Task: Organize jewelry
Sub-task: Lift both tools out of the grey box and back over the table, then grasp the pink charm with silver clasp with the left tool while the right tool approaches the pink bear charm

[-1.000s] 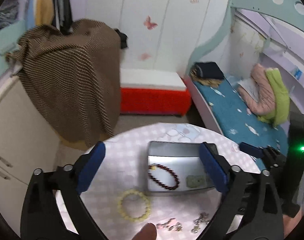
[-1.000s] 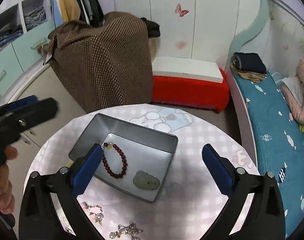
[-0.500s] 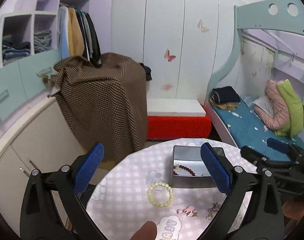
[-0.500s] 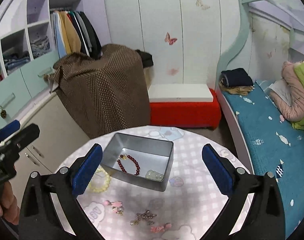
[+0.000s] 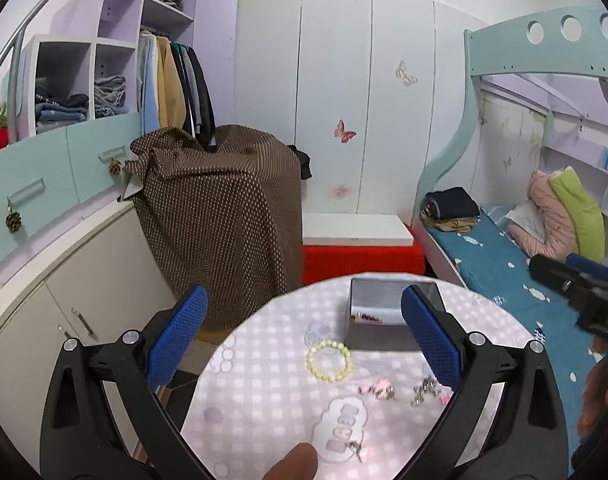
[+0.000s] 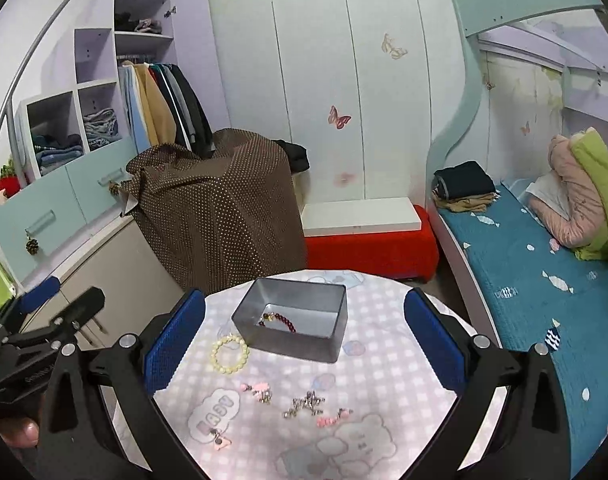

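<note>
Hovering above the counter (image 6: pixel 384 368), both grippers hang released and empty; the pale bead bracelet (image 6: pixel 230 353) lies just beside the right gripper's (image 6: pixel 304 340) left finger, outside the tin (image 6: pixel 296 344). Smooth beads could slip from a shallow pinch.

Your left wrist view looks forward along the left tool (image 5: pixel 304 336), raised above the near edge of the round table (image 5: pixel 264 392) and facing the wardrobe wall. Your right wrist view looks the same way along the right tool (image 6: pixel 304 340), from slightly further right. Both share the table, the metal box (image 5: pixel 384 308) (image 6: pixel 296 328) beyond the tools, and the bed (image 5: pixel 504 264) (image 6: pixel 524 272).
</note>
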`<state>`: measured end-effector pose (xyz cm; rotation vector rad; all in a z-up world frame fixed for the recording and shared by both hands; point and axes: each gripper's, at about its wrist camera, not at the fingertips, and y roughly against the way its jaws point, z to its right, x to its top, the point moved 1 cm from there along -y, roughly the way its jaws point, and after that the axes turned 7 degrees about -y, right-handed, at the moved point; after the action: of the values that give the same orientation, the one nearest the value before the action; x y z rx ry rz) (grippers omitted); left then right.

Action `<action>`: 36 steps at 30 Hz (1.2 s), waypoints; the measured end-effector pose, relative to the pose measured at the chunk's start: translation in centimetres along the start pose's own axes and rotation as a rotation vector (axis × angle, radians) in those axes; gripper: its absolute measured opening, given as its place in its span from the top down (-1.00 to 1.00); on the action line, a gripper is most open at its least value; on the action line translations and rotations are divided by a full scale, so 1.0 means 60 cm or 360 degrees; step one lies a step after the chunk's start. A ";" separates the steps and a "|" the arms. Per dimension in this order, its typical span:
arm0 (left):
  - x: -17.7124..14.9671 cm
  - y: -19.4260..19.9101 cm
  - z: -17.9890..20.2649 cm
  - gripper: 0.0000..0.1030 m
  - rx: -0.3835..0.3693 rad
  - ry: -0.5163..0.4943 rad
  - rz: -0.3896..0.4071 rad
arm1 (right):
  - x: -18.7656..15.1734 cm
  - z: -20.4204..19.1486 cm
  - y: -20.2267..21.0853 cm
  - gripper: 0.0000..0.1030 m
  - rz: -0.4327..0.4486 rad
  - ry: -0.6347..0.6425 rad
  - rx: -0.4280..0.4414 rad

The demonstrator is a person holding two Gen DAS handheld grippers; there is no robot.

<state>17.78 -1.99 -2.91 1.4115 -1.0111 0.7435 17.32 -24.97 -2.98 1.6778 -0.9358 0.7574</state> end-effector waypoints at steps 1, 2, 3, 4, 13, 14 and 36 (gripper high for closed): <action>-0.006 0.001 0.001 -0.89 -0.0006 0.0003 -0.0006 | -0.003 0.003 0.004 -0.87 0.0001 -0.0004 -0.0005; -0.013 0.001 0.001 -0.89 -0.0014 0.0006 -0.0015 | -0.009 0.005 0.008 -0.87 0.0004 -0.0005 -0.0020; -0.024 0.001 0.003 -0.89 -0.0028 0.0005 -0.0036 | -0.015 0.009 0.011 -0.87 0.0003 -0.0005 -0.0030; -0.028 -0.001 0.004 -0.89 -0.0032 0.0005 -0.0051 | -0.018 0.010 0.014 -0.87 0.0000 -0.0011 -0.0037; -0.109 -0.016 0.023 -0.89 -0.0089 -0.0043 -0.0191 | -0.057 0.030 0.026 -0.86 -0.0036 -0.0041 -0.0091; -0.117 -0.019 0.026 -0.89 -0.0095 -0.0052 -0.0208 | -0.059 0.033 0.025 -0.86 -0.0044 -0.0040 -0.0098; -0.257 -0.151 0.077 -0.88 -0.0223 -0.0085 -0.0686 | -0.156 0.078 -0.069 -0.86 -0.0416 -0.0064 -0.0197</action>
<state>18.89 -4.78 -21.16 1.4655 -0.7459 0.3138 16.43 -26.71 -14.04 1.6701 -0.7554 0.4827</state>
